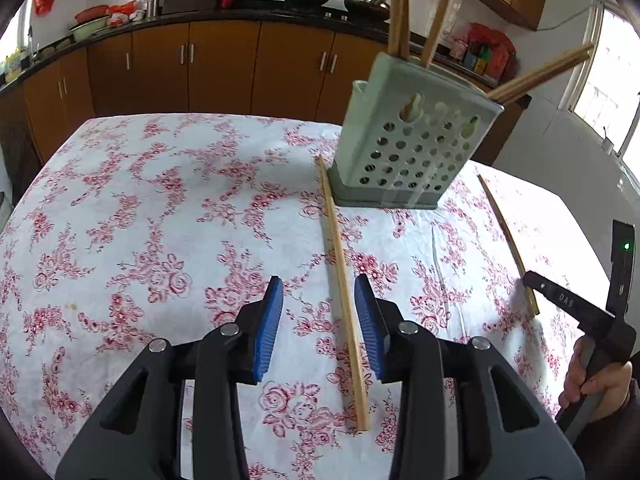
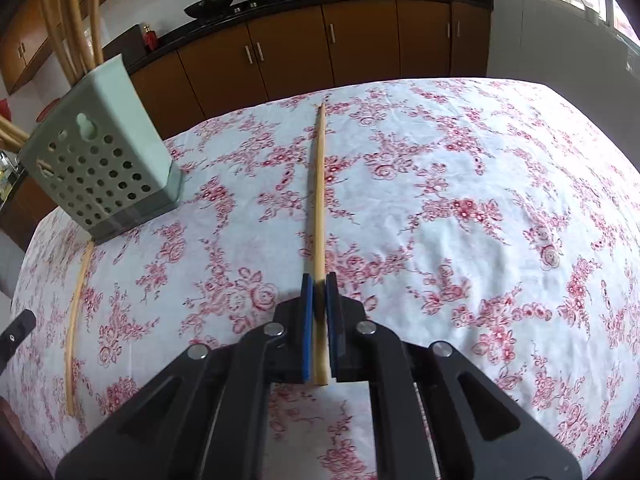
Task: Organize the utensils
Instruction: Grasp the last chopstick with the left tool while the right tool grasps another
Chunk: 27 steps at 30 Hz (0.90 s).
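Two wooden chopsticks point(image 1: 342, 292) point(image 2: 319, 216) lie flat beside the upright perforated green holder point(image 1: 412, 148).

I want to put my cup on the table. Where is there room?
The floral cloth left of the green holder is bare. So is the cloth right of the chopstick in the right tongs. It is crowded around the holder and the other chopstick.

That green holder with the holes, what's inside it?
Several wooden chopsticks stand in the green holder, leaning outward past its rim. Bits of them show through the holes; its walls hide their lower ends and anything else inside.
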Motion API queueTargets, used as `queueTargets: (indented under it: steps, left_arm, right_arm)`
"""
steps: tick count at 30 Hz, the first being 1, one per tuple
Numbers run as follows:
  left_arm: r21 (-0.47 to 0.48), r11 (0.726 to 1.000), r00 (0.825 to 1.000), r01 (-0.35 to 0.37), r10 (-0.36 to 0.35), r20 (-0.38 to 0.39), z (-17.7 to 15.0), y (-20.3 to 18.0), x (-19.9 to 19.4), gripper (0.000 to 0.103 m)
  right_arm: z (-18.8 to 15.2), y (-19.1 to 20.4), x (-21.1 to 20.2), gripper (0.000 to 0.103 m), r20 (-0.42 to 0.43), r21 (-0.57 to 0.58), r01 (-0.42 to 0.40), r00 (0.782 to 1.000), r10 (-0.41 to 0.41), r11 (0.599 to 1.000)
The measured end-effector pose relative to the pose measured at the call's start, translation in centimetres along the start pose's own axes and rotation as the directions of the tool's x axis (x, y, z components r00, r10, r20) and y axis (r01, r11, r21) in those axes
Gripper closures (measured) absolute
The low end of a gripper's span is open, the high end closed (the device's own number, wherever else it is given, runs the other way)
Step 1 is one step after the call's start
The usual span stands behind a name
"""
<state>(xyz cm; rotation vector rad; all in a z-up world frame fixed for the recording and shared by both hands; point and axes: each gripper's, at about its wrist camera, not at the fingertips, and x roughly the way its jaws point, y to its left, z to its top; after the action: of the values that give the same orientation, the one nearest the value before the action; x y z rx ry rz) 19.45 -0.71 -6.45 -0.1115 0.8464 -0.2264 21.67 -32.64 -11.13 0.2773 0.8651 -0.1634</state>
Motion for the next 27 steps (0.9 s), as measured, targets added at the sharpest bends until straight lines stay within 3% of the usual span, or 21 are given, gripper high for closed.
queueTargets:
  steps: [8, 12, 13, 22, 27]
  left_arm:
    - [0.079, 0.996, 0.997, -0.03, 0.035, -0.063, -1.0, -2.3, 2.4, 0.064]
    - [0.086, 0.993, 0.994, -0.086, 0.092, -0.06, -1.4, -2.4, 3.2, 0.093]
    - [0.084, 0.992, 0.993, -0.099, 0.104, -0.055, -1.4, -2.3, 3.3, 0.095]
    - [-0.007, 0.983, 0.983, -0.182, 0.181, -0.039, 0.2, 3.0, 3.1, 0.096]
    - [-0.04, 0.983, 0.984, -0.177, 0.176, -0.039, 0.9, 5.1, 3.5, 0.095]
  right_arm:
    - [-0.7, -0.7, -0.7, 0.095, 0.003, -0.038, 0.003, 1.0, -0.002, 0.999]
    - [-0.7, 0.0, -0.3, 0.095, -0.001, -0.051, -0.006, 1.0, 0.006, 0.999]
    - [-0.8, 0.3, -0.3, 0.095, -0.002, -0.054, -0.008, 1.0, 0.008, 0.999]
    - [-1.2, 3.7, 0.0, 0.095, -0.008, -0.13, -0.063, 0.998, 0.063, 0.989]
    - [-1.3, 4.8, 0.1, 0.095, -0.002, -0.171, -0.064, 0.998, 0.065, 0.983]
